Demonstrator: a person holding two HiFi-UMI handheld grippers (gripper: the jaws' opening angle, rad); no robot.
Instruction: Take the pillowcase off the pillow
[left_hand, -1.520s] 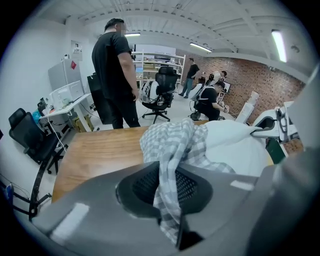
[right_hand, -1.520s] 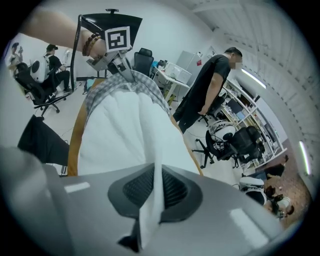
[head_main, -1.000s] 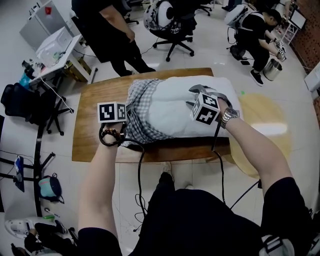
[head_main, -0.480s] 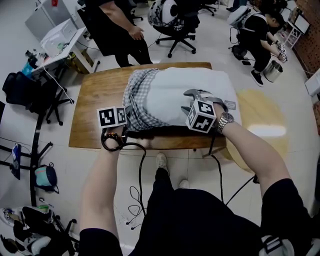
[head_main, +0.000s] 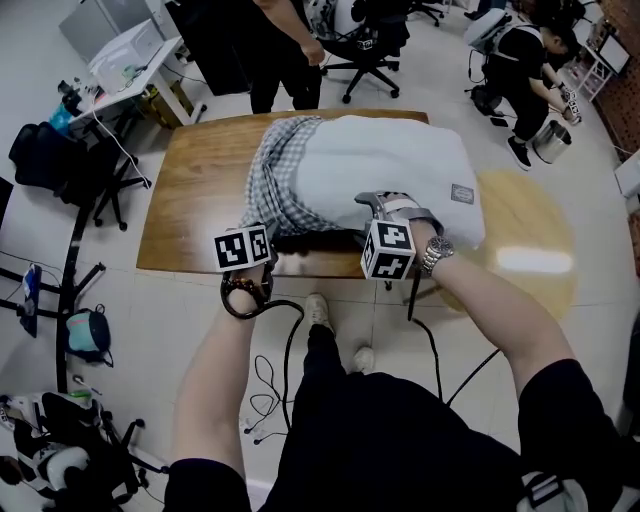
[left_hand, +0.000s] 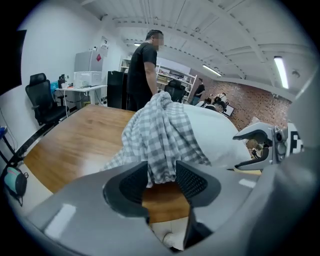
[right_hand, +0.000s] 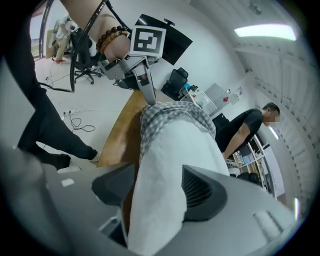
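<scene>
Partly sleeved pillow (head_main: 390, 165), pillowcase (head_main: 280, 180) hiding its left end

The wooden table (head_main: 190, 210) fills the upper middle of the head view, its long side running left to right. A white pillow (head_main: 390, 165) lies flat on its right half and overhangs the right end (the edge there is hidden). A checked pillowcase (head_main: 275, 190) is bunched over the pillow's left end, its folds resting on the wood.
</scene>
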